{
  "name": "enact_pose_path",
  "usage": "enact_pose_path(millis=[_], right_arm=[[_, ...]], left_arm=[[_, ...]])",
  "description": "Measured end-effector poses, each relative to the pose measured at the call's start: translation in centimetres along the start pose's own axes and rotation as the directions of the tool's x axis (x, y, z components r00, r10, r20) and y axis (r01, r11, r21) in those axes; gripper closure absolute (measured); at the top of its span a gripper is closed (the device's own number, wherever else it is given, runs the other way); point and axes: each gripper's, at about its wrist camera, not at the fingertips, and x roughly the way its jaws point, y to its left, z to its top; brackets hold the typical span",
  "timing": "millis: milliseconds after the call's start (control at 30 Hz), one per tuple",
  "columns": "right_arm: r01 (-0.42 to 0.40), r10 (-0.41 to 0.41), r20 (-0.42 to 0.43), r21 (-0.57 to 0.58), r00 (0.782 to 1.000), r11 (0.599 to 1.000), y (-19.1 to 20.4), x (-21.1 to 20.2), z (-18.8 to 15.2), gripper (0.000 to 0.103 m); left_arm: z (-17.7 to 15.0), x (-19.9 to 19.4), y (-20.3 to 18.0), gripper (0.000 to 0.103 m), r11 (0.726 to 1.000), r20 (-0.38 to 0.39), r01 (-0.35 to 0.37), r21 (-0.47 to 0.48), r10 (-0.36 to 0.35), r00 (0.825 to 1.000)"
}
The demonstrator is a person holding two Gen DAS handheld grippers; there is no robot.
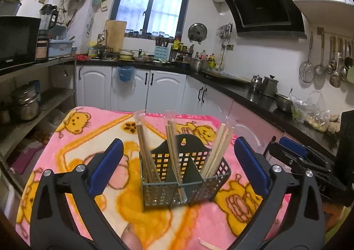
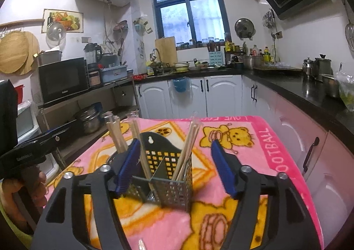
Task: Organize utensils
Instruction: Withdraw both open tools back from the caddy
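A dark perforated utensil caddy [image 1: 183,181] with three compartments stands on the pink bear blanket [image 1: 73,141]. Wrapped wooden chopsticks [image 1: 145,150] stand in its left, middle and right compartments. My left gripper [image 1: 177,166] is open, its blue pads either side of the caddy, just short of it. In the right wrist view the caddy [image 2: 168,177] sits between the blue pads of my open right gripper [image 2: 177,166], with chopsticks [image 2: 188,150] leaning in it. Neither gripper holds anything. A loose chopstick piece [image 1: 208,243] lies near the front edge.
The blanket covers a small table. A black counter [image 1: 254,93] with pots runs along the right and back. Shelves with a microwave [image 2: 63,78] and pots stand at the left. The other gripper shows at each view's edge, the right one [image 1: 309,161] in the left wrist view.
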Motion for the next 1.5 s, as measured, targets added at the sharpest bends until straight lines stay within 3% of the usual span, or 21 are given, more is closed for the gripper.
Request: enact_pose_path(millis=[367,733,1133,1267,1500], right_arm=[[0.005,-0.005,0.002,-0.019,1.000,1.000,0.3,-3.1,-2.1,0.015],[0.014,-0.013,-0.069,0.008,0.998,1.000,0.2,-3.9,-4.9,0.014],[0.038,-0.035,-0.103,0.025,0.994,0.999,0.4,-4.4,-8.4,0.009],[0.057,-0.057,-0.121,-0.001,0.991,0.998,0.6,-4.2,-9.8,0.008],[0.122,-0.125,-0.061,-0.056,0.990,0.991,1.1,-5.1,-12.1,0.007]], left_arm=[[-2.4,-1.3,-0.1,0.011,0.999,-0.070,-0.028,-0.032,0.026,0.997],[-6.1,-1.7,-0.6,0.011,0.996,-0.145,-0.088,-0.017,0.085,0.986],[-8.8,-3.8,-0.8,0.011,0.994,-0.083,-0.108,-0.022,0.106,0.991],[-10.2,-3.6,-0.8,0.011,0.992,-0.112,-0.127,-0.016,0.125,0.986],[-12.7,-2.9,-0.6,0.011,0.988,-0.157,-0.152,-0.015,0.148,0.976]])
